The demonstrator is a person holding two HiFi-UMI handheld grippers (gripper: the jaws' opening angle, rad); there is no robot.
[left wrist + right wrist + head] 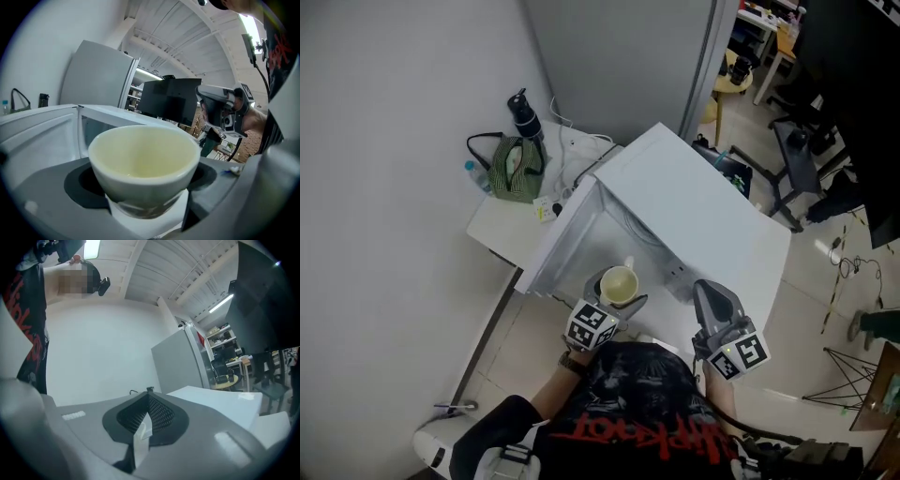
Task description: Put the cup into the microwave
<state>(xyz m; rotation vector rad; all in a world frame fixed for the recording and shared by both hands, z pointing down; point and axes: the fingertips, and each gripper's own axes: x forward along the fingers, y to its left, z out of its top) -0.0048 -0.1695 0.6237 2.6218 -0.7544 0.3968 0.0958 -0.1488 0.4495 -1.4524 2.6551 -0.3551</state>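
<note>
A pale yellow cup [620, 285] hangs upright in front of the open white microwave [703, 211], level with its cavity mouth. My left gripper [617, 300] is shut on the cup from below and both sides. In the left gripper view the cup [145, 159] fills the middle and looks empty, with the left gripper [147, 180] clamped around its lower half. The microwave door [561, 236] swings out to the left. My right gripper [709, 298] is shut and empty to the right of the cup, in front of the microwave; its jaws [148, 401] meet with nothing between them.
The microwave stands on a white table [499, 223] against the wall. On it, left of the door, lie a green bag [517, 169], a black bottle [525, 114] and some cables. An office chair [795, 161] and a round yellow table [733, 84] stand beyond on the right.
</note>
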